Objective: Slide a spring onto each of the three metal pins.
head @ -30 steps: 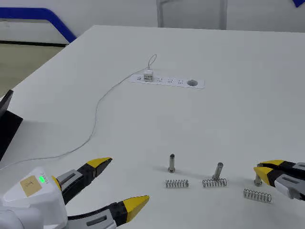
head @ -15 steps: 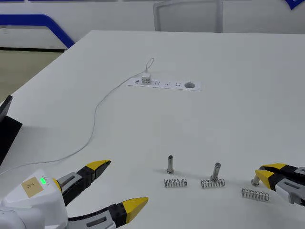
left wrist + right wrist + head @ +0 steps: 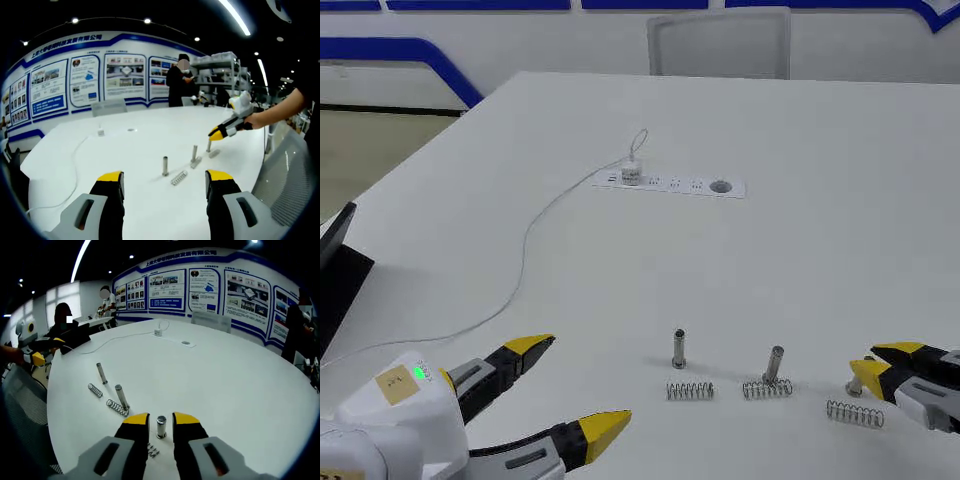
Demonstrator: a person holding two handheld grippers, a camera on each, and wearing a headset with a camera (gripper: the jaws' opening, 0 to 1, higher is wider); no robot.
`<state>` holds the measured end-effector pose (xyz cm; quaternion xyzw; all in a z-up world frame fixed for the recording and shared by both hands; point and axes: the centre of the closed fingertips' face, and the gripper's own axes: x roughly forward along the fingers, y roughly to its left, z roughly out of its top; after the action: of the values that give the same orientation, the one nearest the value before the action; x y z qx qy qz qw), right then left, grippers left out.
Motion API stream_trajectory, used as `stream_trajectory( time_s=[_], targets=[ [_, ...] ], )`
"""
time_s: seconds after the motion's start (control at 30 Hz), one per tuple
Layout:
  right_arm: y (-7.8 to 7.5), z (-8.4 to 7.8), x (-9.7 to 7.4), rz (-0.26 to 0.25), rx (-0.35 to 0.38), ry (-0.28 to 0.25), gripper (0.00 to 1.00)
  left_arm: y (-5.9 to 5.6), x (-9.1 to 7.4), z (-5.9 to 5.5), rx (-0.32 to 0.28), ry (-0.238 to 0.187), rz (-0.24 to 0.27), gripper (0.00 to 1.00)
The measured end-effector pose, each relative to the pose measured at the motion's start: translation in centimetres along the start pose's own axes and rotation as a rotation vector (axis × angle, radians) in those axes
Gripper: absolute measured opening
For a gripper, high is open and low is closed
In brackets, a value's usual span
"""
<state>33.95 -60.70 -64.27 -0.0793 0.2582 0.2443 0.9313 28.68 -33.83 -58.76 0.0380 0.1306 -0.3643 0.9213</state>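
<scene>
Tongs on the right (image 3: 161, 417) sit slightly open around the end pin (image 3: 161, 429); left tongs (image 3: 164, 176) gape wide, holding nothing.

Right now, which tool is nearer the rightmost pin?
Right. The right tool is close beside the rightmost pin; the left tool sits far off, past the other two pins.

Headset high, gripper views opposed, pins (image 3: 679, 347) shared
</scene>
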Motion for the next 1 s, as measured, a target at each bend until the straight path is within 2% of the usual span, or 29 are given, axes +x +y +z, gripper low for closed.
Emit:
stream_trajectory(
  time_s=[0.23,0.53,0.7,0.77,1.0],
  targets=[
    [-0.7,-0.5,-1.0,0.016,0.016,-0.003,0.23,-0.1,0.0,-0.1,0.001,0.006,-0.003,0.68],
    [0.6,-3.4,-1.5,0.108,0.014,0.062,0.26,-0.2,0.2,-0.4,-0.001,0.022,-0.012,0.68],
    [1.2,-4.6,-1.0,0.14,-0.031,0.102,0.26,-0.1,0.2,-0.4,-0.012,0.022,-0.007,0.68],
    [1.1,-4.9,-0.8,0.134,-0.06,0.112,0.25,0.0,0.2,-0.5,-0.013,0.026,-0.006,0.68],
    [1.0,-6.1,0.1,0.173,-0.107,0.161,0.25,0.3,0.1,-0.6,-0.017,0.03,0.009,0.68]
  ],
)
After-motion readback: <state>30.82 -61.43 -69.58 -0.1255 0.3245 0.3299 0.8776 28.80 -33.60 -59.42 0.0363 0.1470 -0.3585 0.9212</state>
